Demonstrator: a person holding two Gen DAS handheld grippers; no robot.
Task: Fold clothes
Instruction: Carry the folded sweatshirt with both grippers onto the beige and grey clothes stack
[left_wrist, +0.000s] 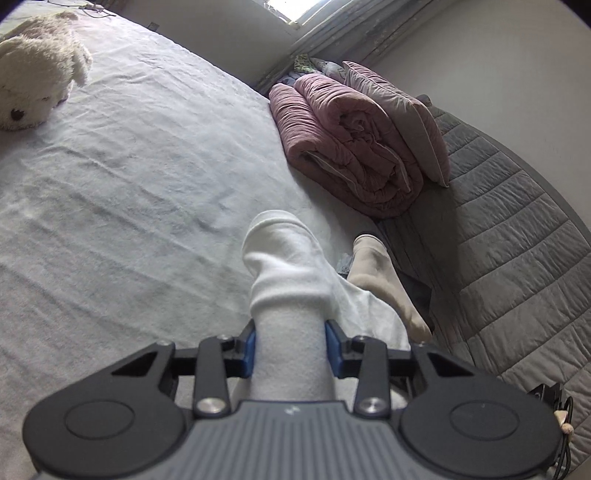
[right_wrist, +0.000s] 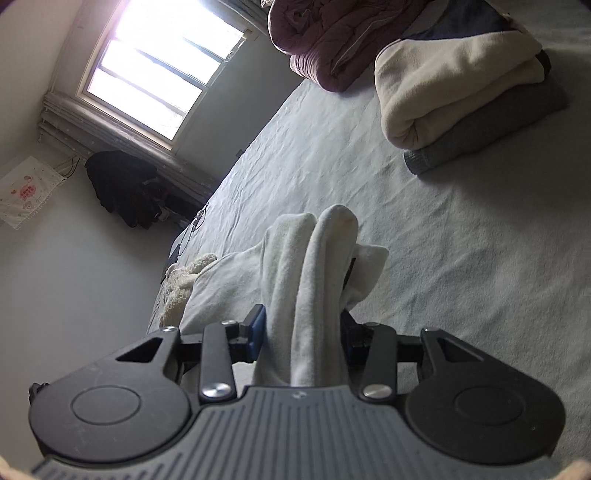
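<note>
My left hand-held gripper (left_wrist: 290, 345), low in the centre of its frame, has its two blue pads pressed against a bunched white garment (left_wrist: 284, 280) that rises between them; the cloth stands up toward mid-frame and trails off to the lower right. Just right of it one beige sock (left_wrist: 384, 280) lies on the bed (left_wrist: 129, 177), beside the bed's edge. Further out, in the upper right, I count one rolled pink quilt (left_wrist: 343, 147) with one pillow (left_wrist: 399, 118) leaning on it, and one grey quilted cover (left_wrist: 517, 229) curving down the right side. One cream plush toy (left_wrist: 33, 81) sits at the upper left.

My right hand-held gripper (right_wrist: 303, 332), low centre in its own frame, is likewise pinching white cloth (right_wrist: 314, 280), which stands in two upright folds between the pads and spills to the left. Beyond it, in the upper right, one folded cream garment (right_wrist: 443, 85) lies on top of one folded grey one (right_wrist: 487, 129). One window (right_wrist: 159, 66) glows at the upper left, with one dark bundle of clothing (right_wrist: 125, 188) below it.
</note>
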